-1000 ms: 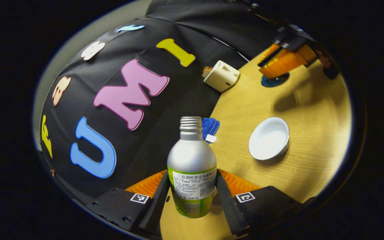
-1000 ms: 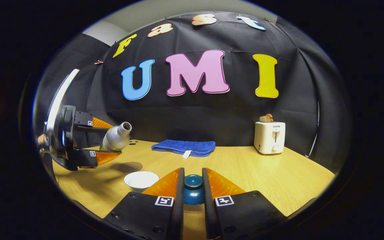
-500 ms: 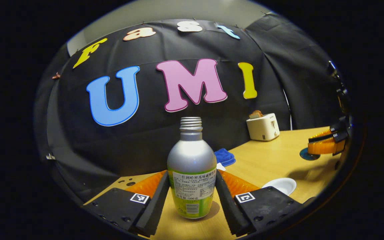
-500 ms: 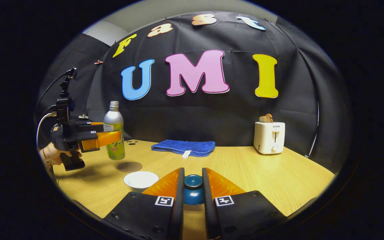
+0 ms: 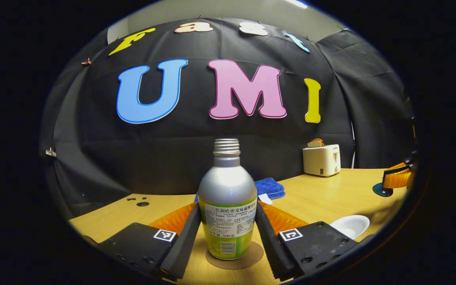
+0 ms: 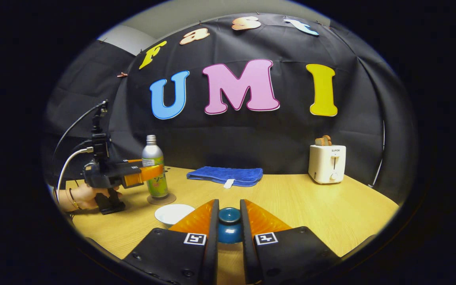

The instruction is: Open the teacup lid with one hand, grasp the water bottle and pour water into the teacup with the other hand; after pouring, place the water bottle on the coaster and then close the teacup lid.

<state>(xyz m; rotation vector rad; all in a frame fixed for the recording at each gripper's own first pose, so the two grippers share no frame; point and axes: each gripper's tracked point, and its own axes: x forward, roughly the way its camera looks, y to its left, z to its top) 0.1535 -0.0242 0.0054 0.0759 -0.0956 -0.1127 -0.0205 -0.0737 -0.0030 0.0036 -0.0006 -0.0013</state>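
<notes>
In the left gripper view a silver water bottle (image 5: pixel 228 200) with a green label and no cap stands upright on a round brown coaster (image 5: pixel 247 259). My left gripper (image 5: pixel 228 233) is shut on the bottle's lower body. The white teacup (image 5: pixel 350 225) sits uncovered to the right. In the right gripper view my right gripper (image 6: pixel 228 225) is shut on the blue teacup lid (image 6: pixel 229 229), held above the table. Farther left in that view stand the bottle (image 6: pixel 154 172) on its coaster (image 6: pixel 162 199), the left gripper (image 6: pixel 133 175) around it, and the teacup (image 6: pixel 173 213).
A folded blue cloth (image 6: pixel 226 176) lies at the back of the wooden table (image 6: pixel 311 209). A white toaster (image 6: pixel 327 163) stands at the back right. A hand (image 6: pixel 79 198) holds the left gripper at the table's left side.
The bottle has swung from tilted to upright and come down onto the coaster, still in my left gripper. My right gripper has kept hold of the lid, hardly moving.
</notes>
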